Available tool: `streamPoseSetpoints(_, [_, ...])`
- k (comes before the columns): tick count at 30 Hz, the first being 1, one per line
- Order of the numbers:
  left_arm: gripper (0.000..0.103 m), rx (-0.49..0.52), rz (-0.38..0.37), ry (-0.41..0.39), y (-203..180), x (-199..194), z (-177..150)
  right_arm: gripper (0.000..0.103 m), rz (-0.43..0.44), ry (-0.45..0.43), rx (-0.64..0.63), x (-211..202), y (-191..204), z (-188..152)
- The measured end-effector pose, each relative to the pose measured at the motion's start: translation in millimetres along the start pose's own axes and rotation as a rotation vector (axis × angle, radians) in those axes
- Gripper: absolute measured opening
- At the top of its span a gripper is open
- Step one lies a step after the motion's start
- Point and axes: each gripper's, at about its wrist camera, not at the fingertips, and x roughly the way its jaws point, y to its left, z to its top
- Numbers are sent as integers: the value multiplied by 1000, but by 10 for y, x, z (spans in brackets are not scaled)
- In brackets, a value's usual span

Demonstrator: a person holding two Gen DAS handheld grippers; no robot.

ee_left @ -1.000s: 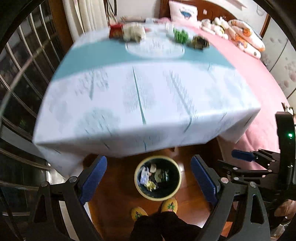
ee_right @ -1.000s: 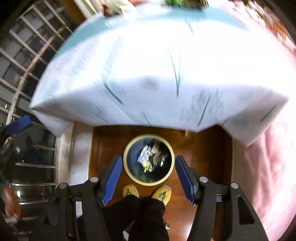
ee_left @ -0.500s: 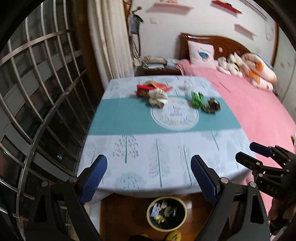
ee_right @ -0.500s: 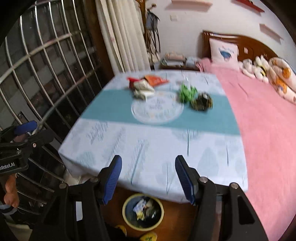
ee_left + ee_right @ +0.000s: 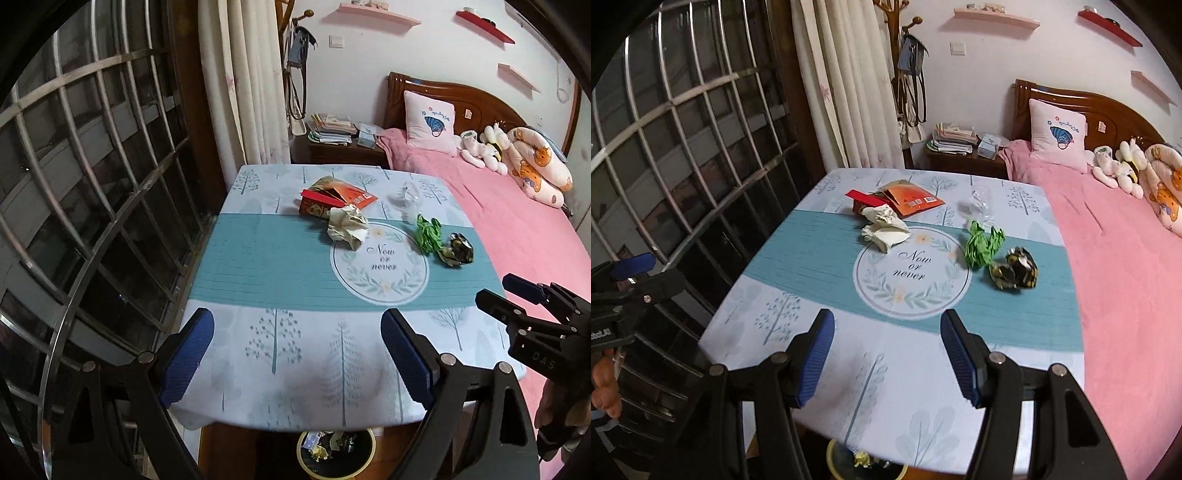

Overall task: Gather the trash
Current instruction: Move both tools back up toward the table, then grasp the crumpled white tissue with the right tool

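While both cameras are looking across the table (image 5: 258, 266), only the left wrist view is showing the trash bin (image 5: 336, 452) clearly, standing on the floor under the near edge with wrappers inside; the right wrist view is catching just its rim (image 5: 834, 461). Trash is lying on the cloth: a red snack packet (image 5: 908, 197), a crumpled white paper (image 5: 884, 229), a green wrapper (image 5: 984, 242), a dark foil wrapper (image 5: 1015, 273) just beside it, and a clear plastic scrap (image 5: 979, 201). The left gripper (image 5: 295, 360) and right gripper (image 5: 886, 358) are both hanging over the near edge with jaws wide apart and nothing between them. Compared with a second ago, both are sitting higher, with the bin slipping from centre frame to the bottom edge and the whole tabletop now showing
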Motion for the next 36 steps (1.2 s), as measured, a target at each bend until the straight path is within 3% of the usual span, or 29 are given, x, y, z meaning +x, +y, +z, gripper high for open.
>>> streamPoseSetpoints(6, [91, 41, -68, 65, 153, 698, 512, 60, -44, 38, -32, 550, 100, 435])
streamPoseSetpoints(13, [91, 111, -165, 154, 345, 1736, 1157, 60, -85, 138, -54, 1593, 188, 986])
streamPoseSetpoints(18, [91, 185, -209, 228, 397, 2492, 1437, 60, -118, 229, -126, 2351, 239, 1121])
streamPoseSetpoints(22, [91, 230, -268, 292, 411, 3010, 1628, 60, -140, 282, -208, 2721, 308, 1126])
streamPoseSetpoints(24, [91, 278, -284, 304, 370, 3178, 1703, 60, -142, 292, -239, 2841, 322, 1125])
streamPoseSetpoints(25, [91, 315, -292, 304, 328, 3233, 1739, 55, -144, 291, -251, 2888, 324, 1126])
streamPoseSetpoints(26, [91, 352, -297, 299, 287, 3266, 1765, 42, -147, 292, -259, 2920, 321, 1128])
streamPoseSetpoints(27, [91, 381, -300, 293, 255, 3282, 1791, 36, -142, 292, -259, 2944, 309, 1136])
streamPoseSetpoints(30, [91, 494, -312, 266, 114, 3367, 1880, 28, -115, 263, -213, 2903, 235, 1185])
streamPoseSetpoints(36, [91, 722, -357, 299, -225, 3561, 1965, 27, -77, 295, -79, 2717, 61, 1108])
